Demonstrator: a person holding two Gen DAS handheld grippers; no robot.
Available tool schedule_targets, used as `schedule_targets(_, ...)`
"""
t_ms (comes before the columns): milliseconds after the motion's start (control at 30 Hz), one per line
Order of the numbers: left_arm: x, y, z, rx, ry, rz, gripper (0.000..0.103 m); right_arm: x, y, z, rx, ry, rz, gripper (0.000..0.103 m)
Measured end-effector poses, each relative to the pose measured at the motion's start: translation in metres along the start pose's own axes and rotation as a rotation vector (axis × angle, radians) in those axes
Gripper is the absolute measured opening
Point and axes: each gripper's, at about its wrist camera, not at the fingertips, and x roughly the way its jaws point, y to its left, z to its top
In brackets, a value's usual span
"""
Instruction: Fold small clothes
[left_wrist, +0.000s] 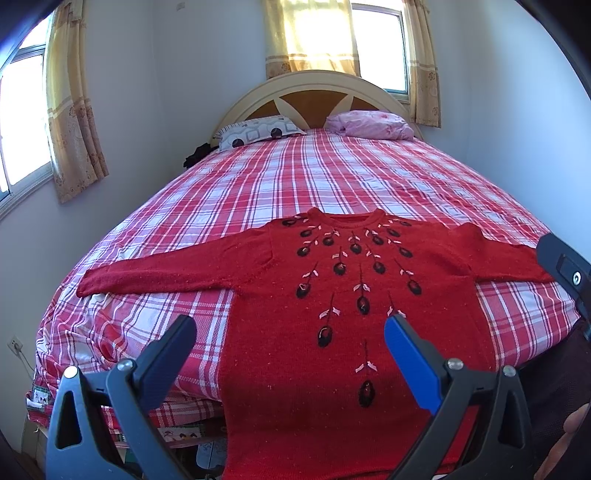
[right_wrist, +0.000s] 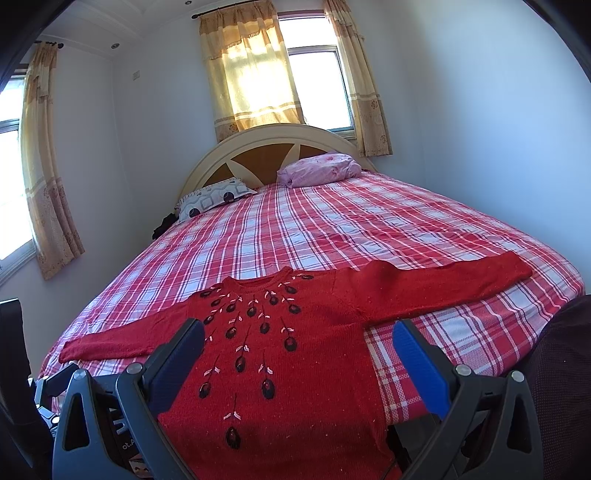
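Observation:
A small red knitted sweater (left_wrist: 314, 291) with dark flower embroidery lies flat, front up, at the foot of the bed, both sleeves spread out sideways. Its hem hangs over the bed's near edge. In the right wrist view the same sweater (right_wrist: 295, 354) sits left of centre, its right sleeve (right_wrist: 461, 280) stretched toward the bed's right side. My left gripper (left_wrist: 290, 328) hovers open above the sweater's lower body, holding nothing. My right gripper (right_wrist: 297, 332) is also open and empty, above the sweater's right flank. The right gripper's body shows at the right edge of the left wrist view.
The bed carries a red-and-white plaid cover (left_wrist: 332, 173). Two pillows, one patterned (left_wrist: 258, 131) and one pink (left_wrist: 369, 123), lie by the rounded headboard (left_wrist: 314, 92). Curtained windows are behind and to the left. A wall runs along the bed's right side (right_wrist: 498, 129).

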Motion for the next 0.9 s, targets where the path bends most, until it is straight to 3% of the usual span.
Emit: schedule_targets(900,0.0012,-0.0024,-0.0014,-0.003,0.01,0.002,0.103,0.0037,-0.0042,-0.0027,0.012,0.017,0.003,0.102)
